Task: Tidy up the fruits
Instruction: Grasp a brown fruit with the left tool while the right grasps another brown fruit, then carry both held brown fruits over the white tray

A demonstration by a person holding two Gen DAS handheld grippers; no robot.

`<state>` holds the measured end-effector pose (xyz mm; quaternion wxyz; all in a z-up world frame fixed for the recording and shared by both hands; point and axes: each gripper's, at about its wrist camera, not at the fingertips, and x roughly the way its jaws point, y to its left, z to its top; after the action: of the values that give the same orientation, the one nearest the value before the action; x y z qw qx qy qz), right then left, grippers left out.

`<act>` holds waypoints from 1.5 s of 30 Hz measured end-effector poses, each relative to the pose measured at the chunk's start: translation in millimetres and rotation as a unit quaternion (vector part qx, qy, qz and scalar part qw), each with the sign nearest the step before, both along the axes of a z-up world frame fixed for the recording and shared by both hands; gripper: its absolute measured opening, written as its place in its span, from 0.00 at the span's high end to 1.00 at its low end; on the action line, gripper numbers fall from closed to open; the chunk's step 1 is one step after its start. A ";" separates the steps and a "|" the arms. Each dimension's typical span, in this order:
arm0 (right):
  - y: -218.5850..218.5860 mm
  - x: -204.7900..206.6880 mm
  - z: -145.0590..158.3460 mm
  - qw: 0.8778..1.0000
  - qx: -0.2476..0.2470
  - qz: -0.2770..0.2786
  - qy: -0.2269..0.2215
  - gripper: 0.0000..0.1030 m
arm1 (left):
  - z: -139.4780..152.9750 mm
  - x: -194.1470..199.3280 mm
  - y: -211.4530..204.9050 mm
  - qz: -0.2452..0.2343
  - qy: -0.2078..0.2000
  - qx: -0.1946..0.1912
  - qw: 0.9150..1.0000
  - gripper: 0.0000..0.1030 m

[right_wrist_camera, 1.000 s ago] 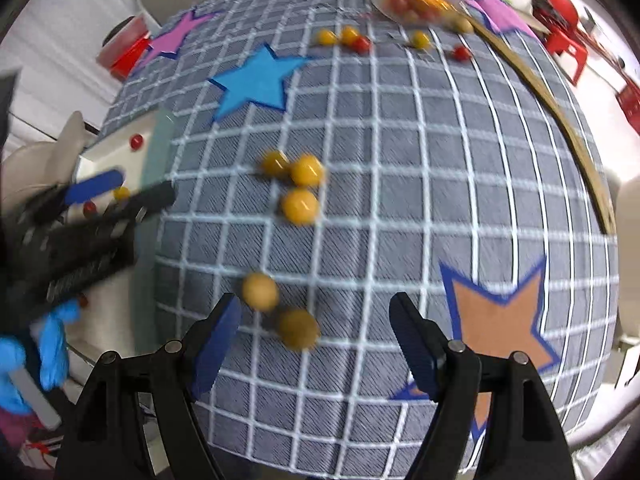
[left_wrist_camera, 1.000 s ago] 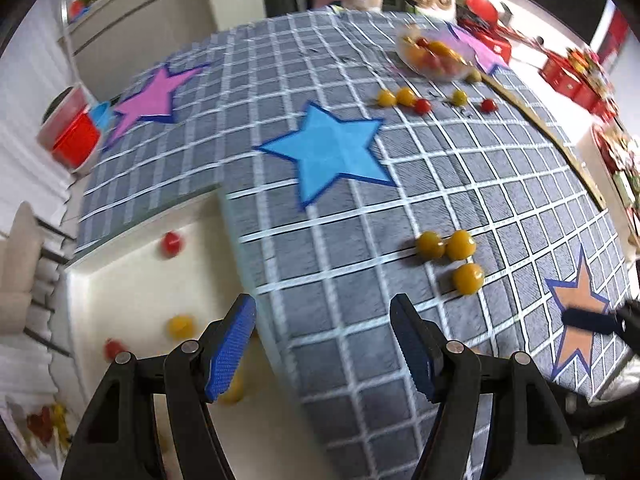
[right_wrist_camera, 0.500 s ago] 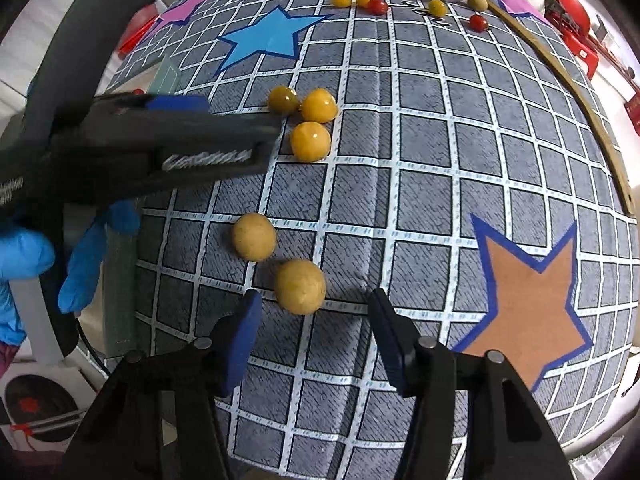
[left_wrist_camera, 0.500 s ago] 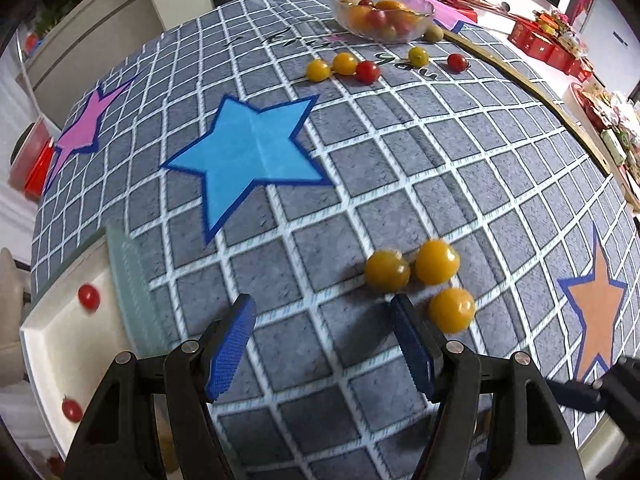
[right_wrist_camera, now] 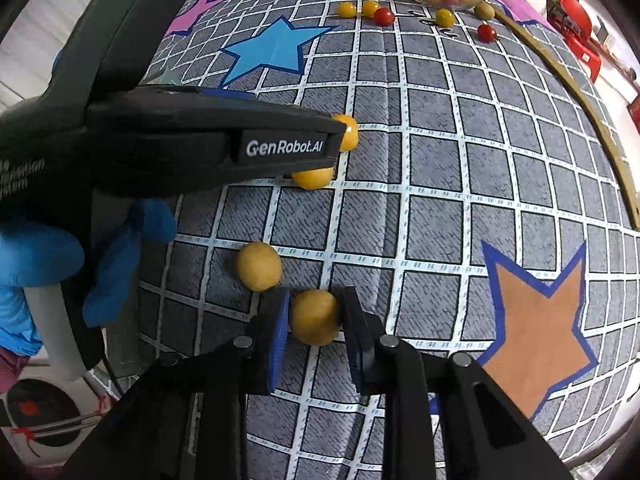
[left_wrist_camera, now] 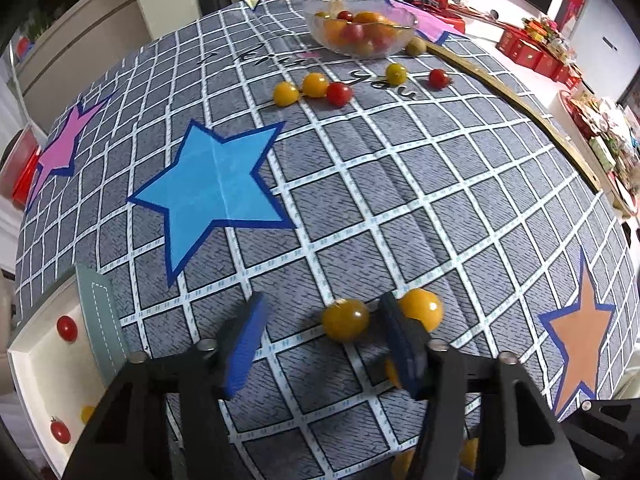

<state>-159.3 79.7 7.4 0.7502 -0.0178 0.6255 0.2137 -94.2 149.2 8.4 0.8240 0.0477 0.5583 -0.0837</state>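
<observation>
My right gripper (right_wrist_camera: 314, 326) is shut on a round tan fruit (right_wrist_camera: 315, 322) on the grey checked tablecloth. A second tan fruit (right_wrist_camera: 258, 266) lies just left of it. My left gripper (left_wrist_camera: 322, 340) is open, low over the cloth, with a yellow tomato (left_wrist_camera: 345, 319) between its fingers near the right one. Another yellow tomato (left_wrist_camera: 422, 308) sits just outside the right finger. In the right wrist view the left gripper's body (right_wrist_camera: 200, 148) covers that cluster. A glass bowl (left_wrist_camera: 360, 32) of mixed tomatoes stands at the far edge.
Several loose yellow and red tomatoes (left_wrist_camera: 316, 85) lie in front of the bowl. A white tray (left_wrist_camera: 44, 364) with red and yellow tomatoes sits off the cloth's left edge. Blue (left_wrist_camera: 216, 192), pink and orange (left_wrist_camera: 580, 332) stars mark the cloth. Red boxes stand at far right.
My left gripper moved forward and right until the yellow tomato came between its fingers. My right gripper moved forward and closed on the tan fruit.
</observation>
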 end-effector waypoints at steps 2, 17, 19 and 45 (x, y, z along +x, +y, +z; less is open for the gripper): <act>-4.3 6.9 3.5 1.000 0.009 -0.005 0.005 0.72 | 0.7 0.3 -2.3 -0.004 0.000 -0.001 1.000 0.67; -58.0 31.9 16.6 0.997 0.039 -0.061 0.038 0.72 | 25.0 -30.7 38.4 0.057 0.019 -0.055 0.997 0.78; -71.0 31.0 19.3 0.996 0.040 -0.063 0.041 0.72 | 31.6 -38.0 43.8 0.064 0.018 -0.052 0.996 0.78; 42.2 10.5 90.6 0.999 0.040 0.023 0.028 0.72 | 59.4 -141.6 170.7 0.231 0.055 -0.023 0.971 0.78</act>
<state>-148.7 121.9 98.0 0.7277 0.0040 0.6363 0.2560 -235.8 319.9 67.8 0.7903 -0.1061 0.5962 0.0934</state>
